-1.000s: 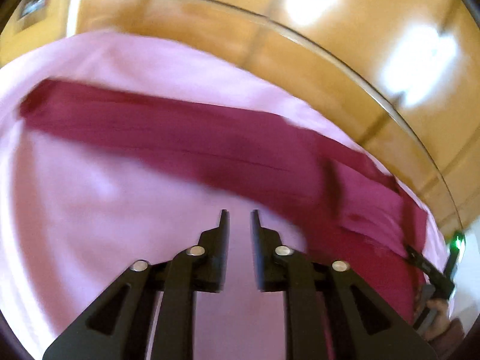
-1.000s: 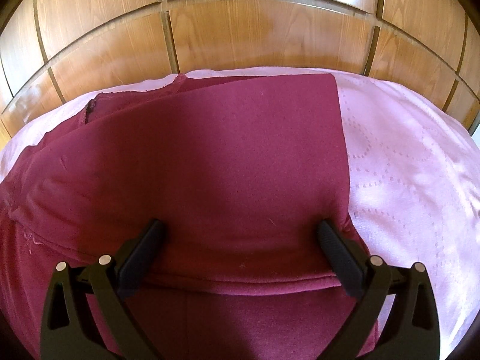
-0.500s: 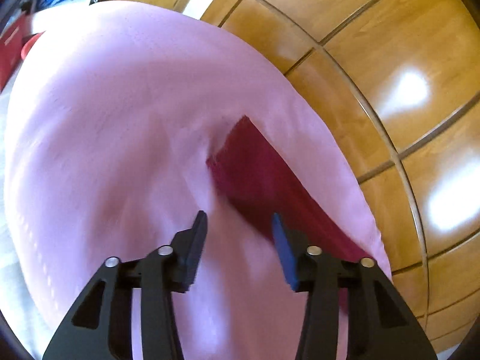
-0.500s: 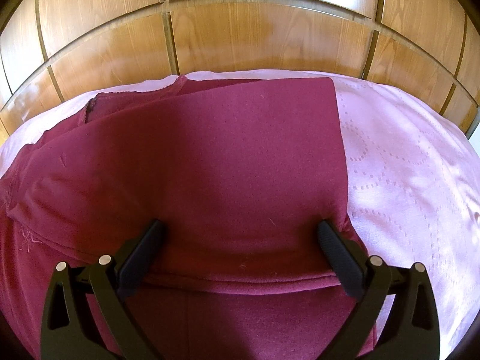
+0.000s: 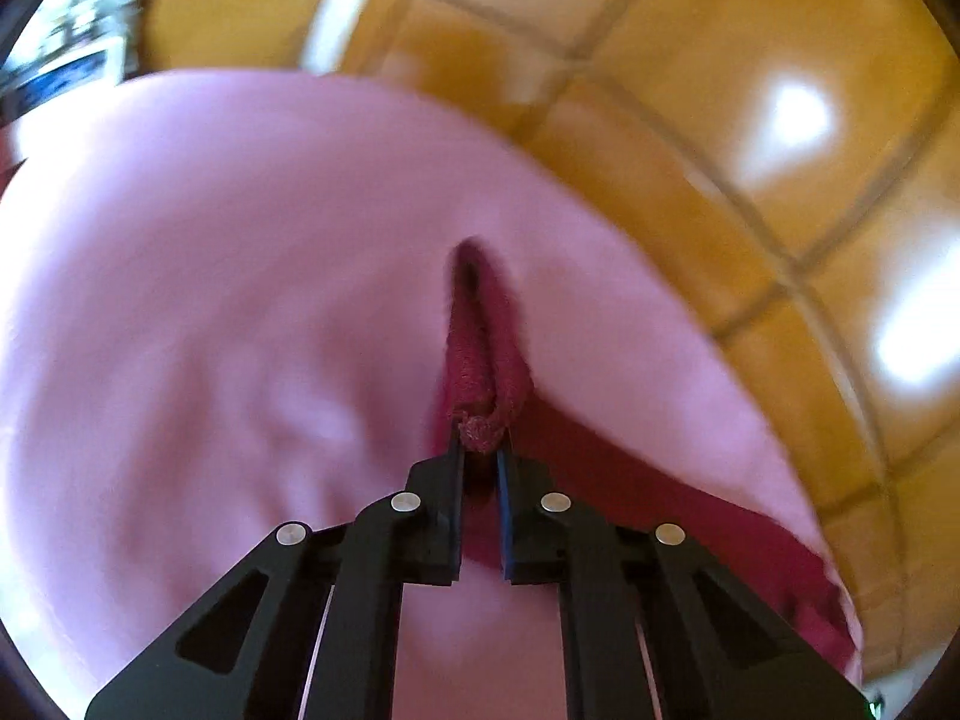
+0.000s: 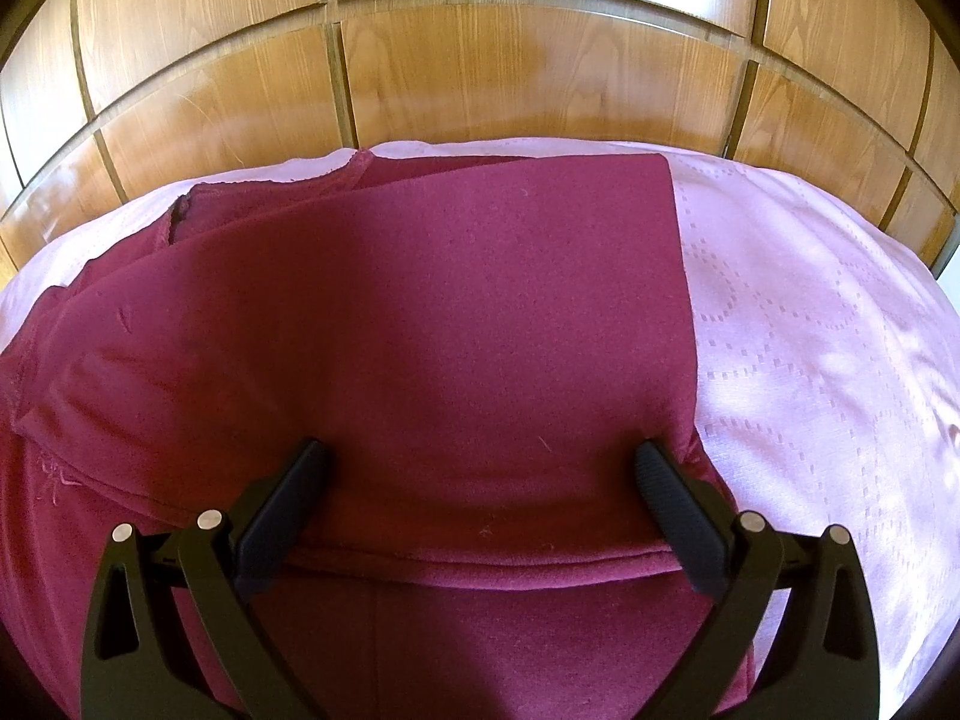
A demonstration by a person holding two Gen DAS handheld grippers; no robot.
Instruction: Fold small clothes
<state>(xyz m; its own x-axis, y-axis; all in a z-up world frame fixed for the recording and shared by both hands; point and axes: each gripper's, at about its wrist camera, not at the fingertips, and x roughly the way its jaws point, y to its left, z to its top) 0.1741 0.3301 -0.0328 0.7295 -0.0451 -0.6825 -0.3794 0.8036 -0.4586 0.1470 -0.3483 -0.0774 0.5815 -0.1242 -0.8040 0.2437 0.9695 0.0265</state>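
The left gripper has just closed its jaws on a bunched corner of the maroon garment, pinching it into a narrow ridge. The right gripper stands wide open, fingertips resting on the garment, which lies folded in 2 flat layers on the pink bedsheet, near the wooden headboard.

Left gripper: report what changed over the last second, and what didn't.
The left gripper swung along the maroon garment to its far tip, and its jaws have just closed, pinching that tip. The right gripper stayed wide open over the folded part; the pink sheet is unchanged.
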